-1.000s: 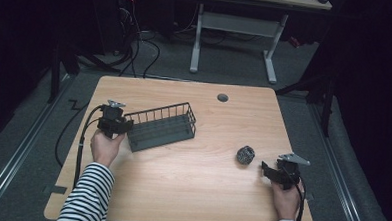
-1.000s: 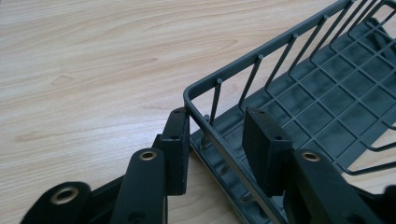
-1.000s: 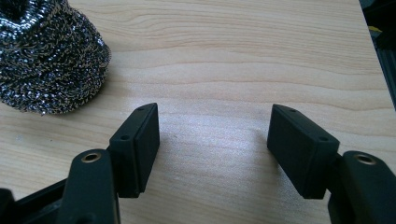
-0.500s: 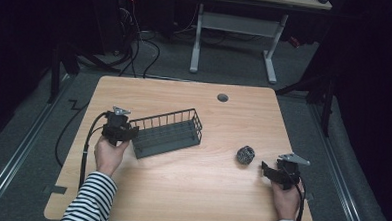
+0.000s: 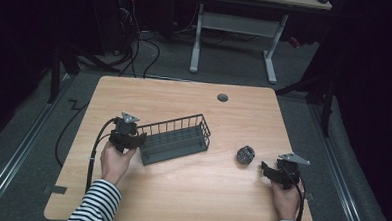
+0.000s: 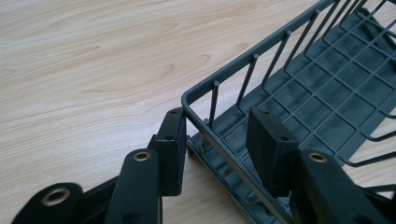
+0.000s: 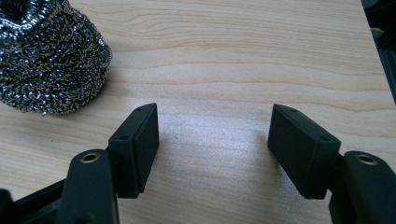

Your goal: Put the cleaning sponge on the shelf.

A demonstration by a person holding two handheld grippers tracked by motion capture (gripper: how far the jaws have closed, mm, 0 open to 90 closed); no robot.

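A dark wire basket (image 5: 175,138) lies a little left of the table's middle. My left gripper (image 5: 141,139) is at its left end. In the left gripper view the basket's (image 6: 299,93) end wall runs between my jaws: one pad (image 6: 170,154) sits outside against the corner, the other pad (image 6: 268,149) stands inside, clear of the wires. These jaws have just been opening. A steel wool scourer (image 5: 245,154) rests at the right. My right gripper (image 5: 264,169) sits just right of it, open, with bare wood between its pads (image 7: 135,140); the scourer (image 7: 46,60) is beyond its left jaw.
The wooden table (image 5: 184,100) has a round cable grommet (image 5: 222,97) near its far edge. Beyond the table stand a white desk frame (image 5: 235,27) and loose cables (image 5: 137,43) on the grey floor. Striped sleeves come in at the table's near edge.
The left gripper and the basket have slid to the right and slightly nearer. The right gripper and the scourer have stayed put.
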